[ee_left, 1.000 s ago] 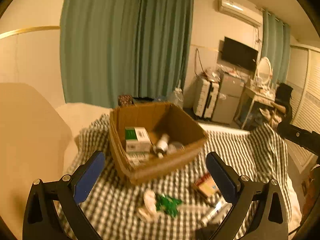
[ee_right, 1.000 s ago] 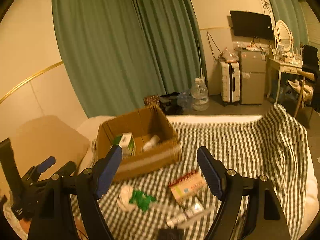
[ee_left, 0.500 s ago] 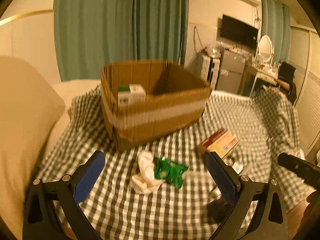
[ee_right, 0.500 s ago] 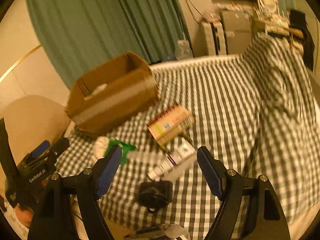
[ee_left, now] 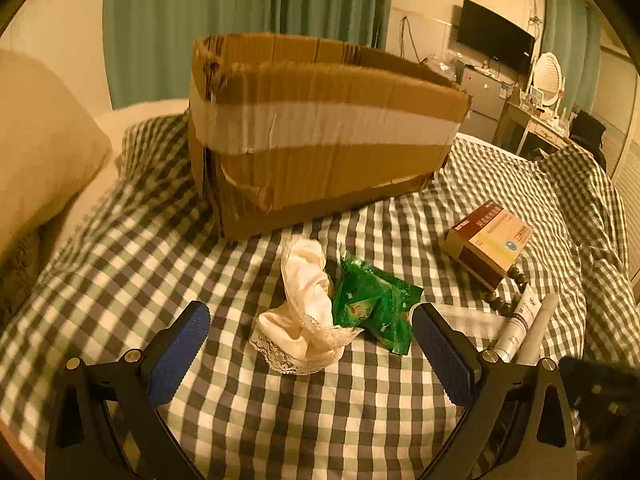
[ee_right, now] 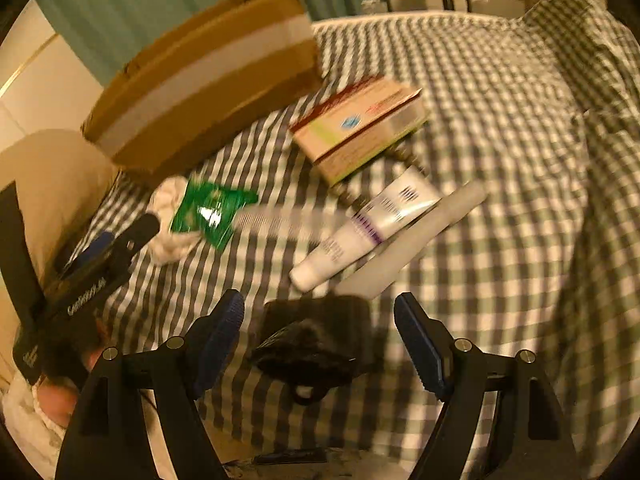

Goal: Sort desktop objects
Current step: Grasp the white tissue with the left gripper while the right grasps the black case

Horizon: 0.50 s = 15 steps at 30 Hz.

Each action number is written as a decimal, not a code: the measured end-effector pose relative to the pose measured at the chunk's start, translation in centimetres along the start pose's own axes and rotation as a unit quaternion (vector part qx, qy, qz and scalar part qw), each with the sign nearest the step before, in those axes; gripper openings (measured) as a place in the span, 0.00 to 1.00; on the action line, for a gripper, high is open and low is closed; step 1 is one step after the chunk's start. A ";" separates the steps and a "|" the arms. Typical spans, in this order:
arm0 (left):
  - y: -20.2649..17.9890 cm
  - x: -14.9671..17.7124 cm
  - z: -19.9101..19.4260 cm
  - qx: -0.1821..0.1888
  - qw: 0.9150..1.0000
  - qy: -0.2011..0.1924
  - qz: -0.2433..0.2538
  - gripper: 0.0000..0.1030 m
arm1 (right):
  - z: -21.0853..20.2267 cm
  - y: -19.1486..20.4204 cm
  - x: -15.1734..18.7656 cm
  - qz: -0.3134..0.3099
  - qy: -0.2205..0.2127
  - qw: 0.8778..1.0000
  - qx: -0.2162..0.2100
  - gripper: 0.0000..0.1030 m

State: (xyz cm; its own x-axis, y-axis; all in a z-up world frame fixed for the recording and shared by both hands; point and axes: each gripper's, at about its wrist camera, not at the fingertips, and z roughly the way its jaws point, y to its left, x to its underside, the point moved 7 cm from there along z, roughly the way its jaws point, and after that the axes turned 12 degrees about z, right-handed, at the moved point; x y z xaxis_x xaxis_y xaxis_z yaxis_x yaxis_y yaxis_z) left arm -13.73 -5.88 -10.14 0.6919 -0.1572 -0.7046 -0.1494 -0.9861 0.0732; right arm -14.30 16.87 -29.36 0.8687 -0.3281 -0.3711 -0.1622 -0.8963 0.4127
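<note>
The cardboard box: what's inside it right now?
Nothing inside shows. The cardboard box is seen from low down, so its front wall hides the contents; only the inner back wall near the rim is visible.

Both wrist views look low and close across the checked cloth [ee_left: 280,408], sharing the cardboard box [ee_right: 208,80].

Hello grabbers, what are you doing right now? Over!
Left gripper open, over white cloth and green packet. Right gripper open, over black pouch. Cardboard box waiting behind. Nothing in the way. Over.
</note>
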 end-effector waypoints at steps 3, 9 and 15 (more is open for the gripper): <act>0.2 0.2 0.3 -0.006 1.000 0.001 -0.002 1.00 | 1.2 0.0 0.9 -0.006 0.022 1.000 0.011 0.75; 0.3 0.5 1.0 0.002 1.000 0.010 -0.008 1.00 | 2.1 -0.3 2.0 -0.011 0.042 0.999 0.017 0.71; -0.2 0.6 1.5 0.007 1.000 0.011 0.003 1.00 | 0.4 0.1 2.1 -0.029 0.016 0.999 0.010 0.71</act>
State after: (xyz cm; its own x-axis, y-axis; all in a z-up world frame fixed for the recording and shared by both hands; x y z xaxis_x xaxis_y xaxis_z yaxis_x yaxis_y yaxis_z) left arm -14.36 -5.71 -11.67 0.7060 -0.1645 -0.6888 -0.1633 -0.9843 0.0677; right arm -12.72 15.95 -30.36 0.8918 -0.2662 -0.3660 -0.1210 -0.9195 0.3740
